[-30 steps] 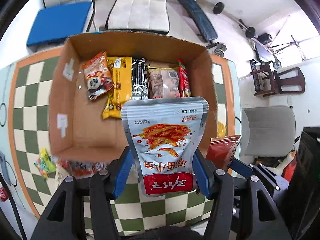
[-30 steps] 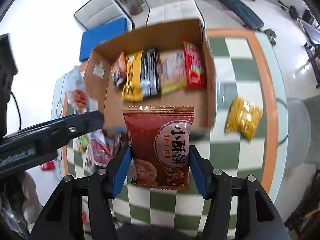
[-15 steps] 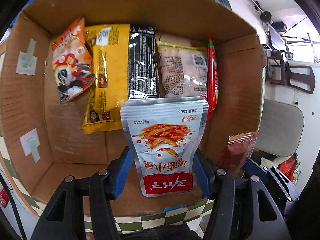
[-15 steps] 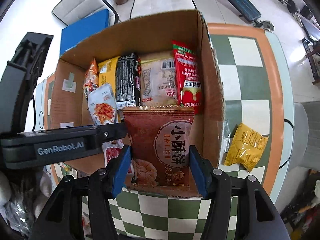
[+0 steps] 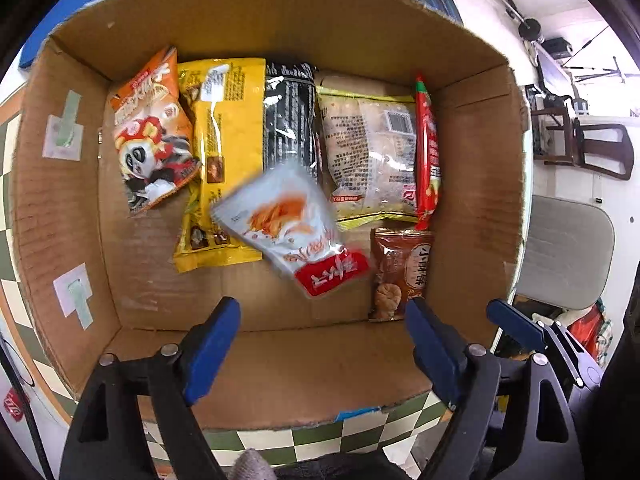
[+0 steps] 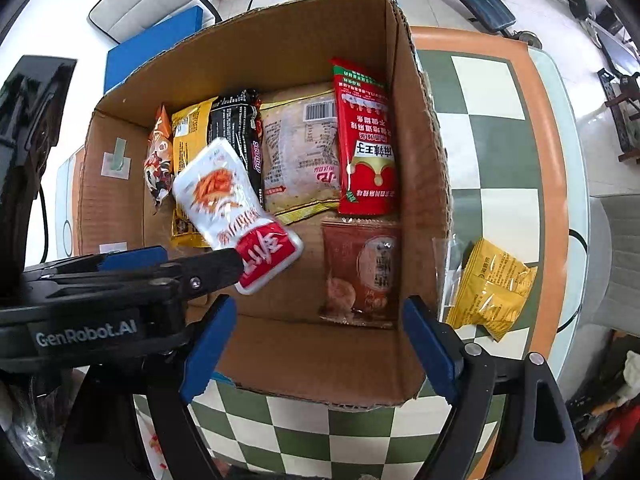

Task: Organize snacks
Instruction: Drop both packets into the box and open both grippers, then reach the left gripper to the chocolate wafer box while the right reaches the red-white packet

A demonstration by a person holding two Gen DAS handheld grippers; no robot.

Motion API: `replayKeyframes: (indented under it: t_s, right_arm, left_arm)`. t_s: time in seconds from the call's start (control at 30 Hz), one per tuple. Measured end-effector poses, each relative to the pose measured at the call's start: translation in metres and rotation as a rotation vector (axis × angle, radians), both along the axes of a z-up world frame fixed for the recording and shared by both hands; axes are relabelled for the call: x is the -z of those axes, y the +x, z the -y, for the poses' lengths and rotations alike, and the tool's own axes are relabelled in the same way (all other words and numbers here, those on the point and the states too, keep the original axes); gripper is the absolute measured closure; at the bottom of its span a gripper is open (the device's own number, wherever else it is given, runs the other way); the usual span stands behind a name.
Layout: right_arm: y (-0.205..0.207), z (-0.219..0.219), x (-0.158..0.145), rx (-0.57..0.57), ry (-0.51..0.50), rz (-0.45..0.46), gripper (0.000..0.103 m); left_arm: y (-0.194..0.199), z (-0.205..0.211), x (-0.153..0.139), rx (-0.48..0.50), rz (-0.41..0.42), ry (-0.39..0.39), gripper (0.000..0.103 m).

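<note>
Seven packets in box (image 5: 256, 364), one yellow packet (image 6: 494, 290) on table right of it; white pouch (image 5: 294, 232) and brown packet (image 5: 400, 274) lie nearest; left gripper (image 5: 320, 344) and right gripper (image 6: 318, 346) over near wall, fingers spread, empty

A green-and-white checkered table (image 6: 496, 128) with an orange border fills the foreground. Beyond it lie a blue pad (image 6: 156, 44) and a white cushioned chair (image 6: 140, 4) (partly cropped). A grey chair (image 5: 568, 252) stands at the right, with dark wooden furniture (image 5: 588, 144) behind it.
</note>
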State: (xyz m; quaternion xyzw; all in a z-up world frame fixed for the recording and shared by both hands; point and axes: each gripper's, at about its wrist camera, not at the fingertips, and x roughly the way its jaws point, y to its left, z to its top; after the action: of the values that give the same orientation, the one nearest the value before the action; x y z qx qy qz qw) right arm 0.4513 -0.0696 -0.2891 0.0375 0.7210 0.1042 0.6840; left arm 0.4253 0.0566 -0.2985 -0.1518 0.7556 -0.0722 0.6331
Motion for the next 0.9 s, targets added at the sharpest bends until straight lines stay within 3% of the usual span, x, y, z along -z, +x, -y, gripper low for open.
replayKeyframes:
  t_s: [0.17,0.3,0.4,0.5,0.6,0.8,0.9]
  right_arm:
    - [-0.004,0.000,-0.014,0.011,0.004,0.028,0.015]
    - [-0.019,-0.006,-0.032,-0.011,0.010,0.074,0.012]
    - [-0.041,-0.017,-0.046,-0.041,0.047,0.116,0.012]
    - [-0.071,-0.030,-0.052,-0.077,0.080,0.145,0.012]
    - [-0.099,-0.047,-0.045,-0.113,0.125,0.136,0.012]
    - [-0.139,-0.089,0.004,-0.114,0.198,0.010,0.012]
    - [-0.149,-0.111,0.030,-0.091,0.218,-0.019,0.013]
  left_arm:
    - [-0.017,-0.022,-0.027,-0.034,0.054,-0.031,0.019]
    - [-0.043,-0.048,-0.060,-0.079,0.160,-0.001,0.019]
    - [-0.077,-0.074,-0.087,-0.142,0.274,0.084,0.019]
    - [-0.120,-0.103,-0.099,-0.215,0.338,0.189,0.019]
    - [-0.160,-0.135,-0.087,-0.285,0.322,0.263,0.018]
    - [-0.220,-0.198,-0.013,-0.402,0.136,0.296,0.019]
    - [-0.239,-0.217,0.014,-0.438,0.081,0.313,0.019]
